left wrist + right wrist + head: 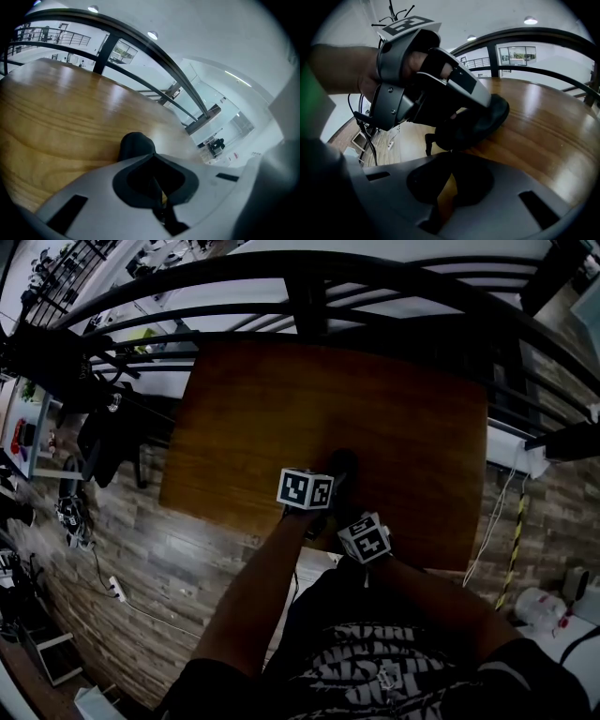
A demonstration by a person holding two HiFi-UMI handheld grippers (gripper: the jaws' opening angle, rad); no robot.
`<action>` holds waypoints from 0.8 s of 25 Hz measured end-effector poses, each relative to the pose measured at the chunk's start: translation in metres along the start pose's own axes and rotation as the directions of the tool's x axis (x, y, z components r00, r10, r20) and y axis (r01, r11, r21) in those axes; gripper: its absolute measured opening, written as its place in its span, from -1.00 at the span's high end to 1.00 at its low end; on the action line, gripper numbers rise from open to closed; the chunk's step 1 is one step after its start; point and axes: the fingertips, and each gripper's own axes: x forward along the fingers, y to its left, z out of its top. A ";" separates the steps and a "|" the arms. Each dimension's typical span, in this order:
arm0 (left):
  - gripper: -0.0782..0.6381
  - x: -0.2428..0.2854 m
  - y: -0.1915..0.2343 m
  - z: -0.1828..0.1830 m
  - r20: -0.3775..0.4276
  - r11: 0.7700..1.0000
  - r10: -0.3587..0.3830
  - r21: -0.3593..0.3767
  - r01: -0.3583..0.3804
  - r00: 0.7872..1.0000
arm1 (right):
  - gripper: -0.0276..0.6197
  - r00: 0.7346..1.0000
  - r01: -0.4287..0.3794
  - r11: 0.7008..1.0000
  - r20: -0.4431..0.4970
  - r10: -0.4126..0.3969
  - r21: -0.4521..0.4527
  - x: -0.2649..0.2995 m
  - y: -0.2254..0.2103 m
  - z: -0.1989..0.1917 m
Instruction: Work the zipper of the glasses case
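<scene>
1. Glasses case [341, 465], black, oval and soft-sided, lies flat on the brown wooden counter [272, 399], close to the near edge and about midway along it.
2. The left gripper [474, 101], a grey-and-black two-jaw claw in the person's hand, reaches onto the case from the near-left side. Its jaws are pinched down on the case's upper edge, with only a thin slit between them.
3. The right gripper [450, 168], a claw of the same build, sits just beside the left one and nearer the near edge. Its claw is narrow, the tips drawn together right against the case's near end. I cannot tell whether the zipper tab is caught between them.
4. The two white marker cubes with black squares [305, 488] ride close together above the near edge.
5. Beyond the far edge curves a black metal railing [309, 282].
</scene>
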 end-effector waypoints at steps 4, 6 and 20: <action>0.78 0.000 0.001 0.000 -0.002 1.000 0.010 0.011 -0.010 1.000 | 0.92 1.000 0.011 0.999 -0.013 -0.012 -0.039 -0.001 -0.009 0.002; 0.78 0.000 0.002 0.001 0.001 1.000 0.014 0.017 -0.014 1.000 | 0.92 1.000 0.016 0.998 -0.019 -0.017 -0.058 -0.002 -0.014 0.004; 0.78 -0.002 0.004 0.004 -0.003 1.000 0.017 0.017 -0.017 1.000 | 0.91 0.999 0.018 0.993 -0.031 -0.021 -0.115 -0.003 -0.049 0.016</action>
